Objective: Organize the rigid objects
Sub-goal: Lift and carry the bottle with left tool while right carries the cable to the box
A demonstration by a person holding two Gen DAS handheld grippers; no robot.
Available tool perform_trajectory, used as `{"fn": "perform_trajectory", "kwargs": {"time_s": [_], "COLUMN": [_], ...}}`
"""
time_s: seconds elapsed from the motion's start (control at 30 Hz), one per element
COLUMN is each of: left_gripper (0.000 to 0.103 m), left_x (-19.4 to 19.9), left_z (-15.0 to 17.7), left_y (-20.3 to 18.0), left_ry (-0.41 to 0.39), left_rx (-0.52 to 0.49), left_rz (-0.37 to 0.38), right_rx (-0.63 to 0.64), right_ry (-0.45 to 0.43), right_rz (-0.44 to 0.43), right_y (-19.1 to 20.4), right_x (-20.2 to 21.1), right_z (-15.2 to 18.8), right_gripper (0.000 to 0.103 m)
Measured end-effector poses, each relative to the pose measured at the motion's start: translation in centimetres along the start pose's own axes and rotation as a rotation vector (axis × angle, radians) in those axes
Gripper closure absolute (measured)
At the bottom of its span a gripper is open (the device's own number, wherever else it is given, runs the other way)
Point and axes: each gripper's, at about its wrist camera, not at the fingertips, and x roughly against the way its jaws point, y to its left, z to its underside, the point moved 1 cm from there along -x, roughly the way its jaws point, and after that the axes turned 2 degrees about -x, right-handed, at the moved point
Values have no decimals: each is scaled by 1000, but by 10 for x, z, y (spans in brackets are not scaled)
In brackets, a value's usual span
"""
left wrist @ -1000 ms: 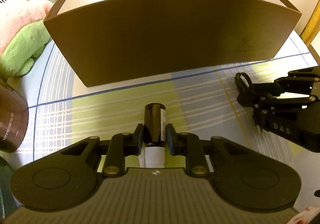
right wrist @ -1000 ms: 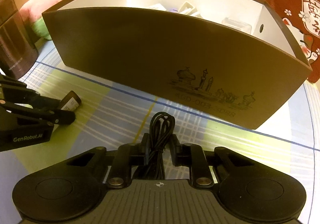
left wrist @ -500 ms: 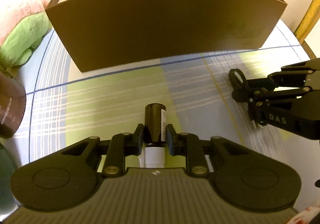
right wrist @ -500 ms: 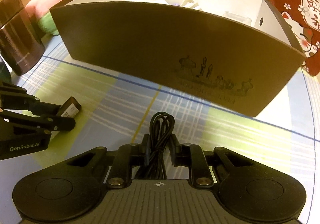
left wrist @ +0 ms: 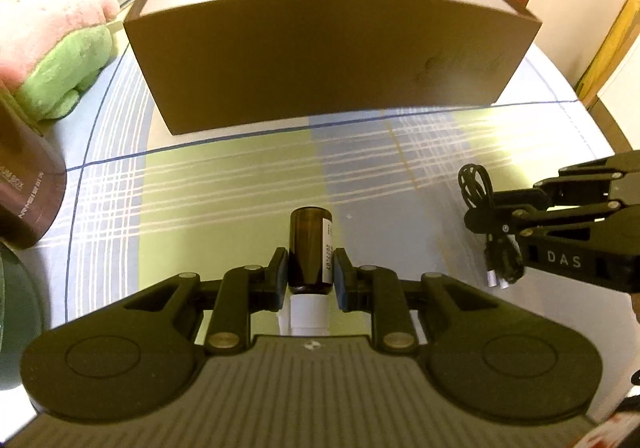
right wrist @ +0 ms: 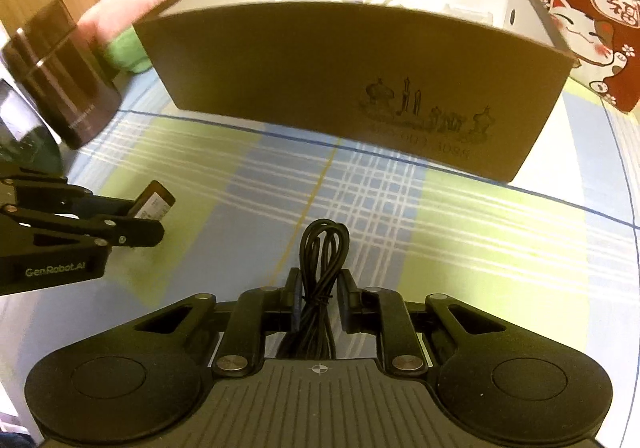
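Observation:
My left gripper (left wrist: 311, 272) is shut on a small brown glass bottle (left wrist: 310, 248) with a white cap and a white label, held above the checked tablecloth. My right gripper (right wrist: 320, 294) is shut on a bundled black cable (right wrist: 323, 260). A brown cardboard box (left wrist: 328, 55) with a white inside stands ahead of both; a few pale items lie in it. In the left wrist view the right gripper (left wrist: 486, 221) holds the cable (left wrist: 478, 193) at the right. In the right wrist view the left gripper (right wrist: 150, 221) holds the bottle (right wrist: 156, 201) at the left.
A dark brown cylindrical container (right wrist: 64, 75) stands at the left. A pink and green plush toy (left wrist: 52, 47) lies behind it. A red lucky-cat cloth (right wrist: 592, 7) hangs at the back right. The table edge (left wrist: 608, 127) curves at the right.
Both grippers have pulled back and risen from the box with their loads. The box looks smaller and farther off, and more of its inside shows.

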Motion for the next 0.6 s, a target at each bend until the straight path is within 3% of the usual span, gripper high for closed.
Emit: {"fn": "perform_trajectory", "kwargs": {"time_s": [0.6], "left_gripper": [84], "left_x": [52], "left_z": [-16], "left_y": [-5], "left_ry": [-131], "left_rx": [18], "left_rz": [21], "right_rx": [-43], "right_ry": [-138], "right_rz": [-51], "right_y": [11], "right_x": [52], "right_z": [-12], "right_gripper": [92]}}
